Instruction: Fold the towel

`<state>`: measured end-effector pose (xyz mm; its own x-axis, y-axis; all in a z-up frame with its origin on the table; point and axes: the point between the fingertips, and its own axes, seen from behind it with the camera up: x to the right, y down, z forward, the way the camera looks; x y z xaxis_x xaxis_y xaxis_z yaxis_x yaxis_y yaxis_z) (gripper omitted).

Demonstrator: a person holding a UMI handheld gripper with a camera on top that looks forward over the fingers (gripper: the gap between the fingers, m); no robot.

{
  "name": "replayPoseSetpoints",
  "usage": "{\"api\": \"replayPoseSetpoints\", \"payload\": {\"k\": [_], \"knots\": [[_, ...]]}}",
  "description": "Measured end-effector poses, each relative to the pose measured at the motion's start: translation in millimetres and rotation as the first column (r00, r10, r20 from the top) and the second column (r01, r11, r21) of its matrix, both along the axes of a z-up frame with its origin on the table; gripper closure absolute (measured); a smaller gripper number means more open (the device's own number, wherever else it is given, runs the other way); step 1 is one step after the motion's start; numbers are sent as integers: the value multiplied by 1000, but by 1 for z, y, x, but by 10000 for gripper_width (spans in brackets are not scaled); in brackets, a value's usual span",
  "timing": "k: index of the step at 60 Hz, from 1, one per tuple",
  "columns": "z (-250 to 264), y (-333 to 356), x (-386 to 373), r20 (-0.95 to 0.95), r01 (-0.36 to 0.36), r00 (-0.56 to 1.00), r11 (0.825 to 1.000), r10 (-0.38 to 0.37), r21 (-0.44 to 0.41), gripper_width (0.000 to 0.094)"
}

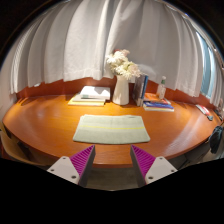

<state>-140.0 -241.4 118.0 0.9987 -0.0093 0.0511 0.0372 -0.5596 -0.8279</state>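
"Wooden, that table (40, 125) was, with an orange-brown top, and the towel (110, 128) lay flat on it," said the first observer. "The towel was pale green with faint stripes, spread out just ahead of the gripper (112, 162) and a little beyond its fingers."

"And the gripper itself?" asked the second.

"It hung above the near edge of the table with its jaws wide apart. Nothing sat between them and nothing was held. The purple pads (82, 158) faced each other across the gap, clear of the towel."

"What stood around the towel?"

"Beyond it, toward the back of the table, stood a white vase (121, 91) with pale flowers (123, 65). Beside the vase on one side lay an open book (93, 94) resting on a flat yellowish board or folder. On the other side some books (141, 86) stood upright next to the vase, and another stack of books (157, 103) lay flat near them. A small object (205, 112) lay further out by the far end of the table, too small to make out."

"Did anything block the way to the towel?"

"No. All those things sat well apart from it, behind it. White curtains (70, 45) hung along the back, with a window (208, 60) showing at one side."
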Motion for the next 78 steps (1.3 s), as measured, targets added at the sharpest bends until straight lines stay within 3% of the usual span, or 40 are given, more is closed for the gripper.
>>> {"api": "replayPoseSetpoints", "payload": {"k": [13,28,34,39,45,54,58,64,71,78], "knots": [[-72,74,-111,-49,-105,994,991,101,-87,241],[-117,153,-160,-33,-116,993,983,113,-141,270],[-129,169,-164,2,-120,993,981,122,-155,361],[-132,173,-156,-6,-72,997,986,72,-151,498],[-131,174,-135,60,-24,998,990,33,-138,894],[-135,173,-136,115,-75,988,977,100,-201,908],[-124,176,-137,100,-82,989,974,105,-209,916],[-74,191,-113,122,-50,990,991,66,-127,917],[-12,199,-45,174,5,985,999,4,-52,916],[16,197,37,197,70,978,998,-68,-6,916]]}}
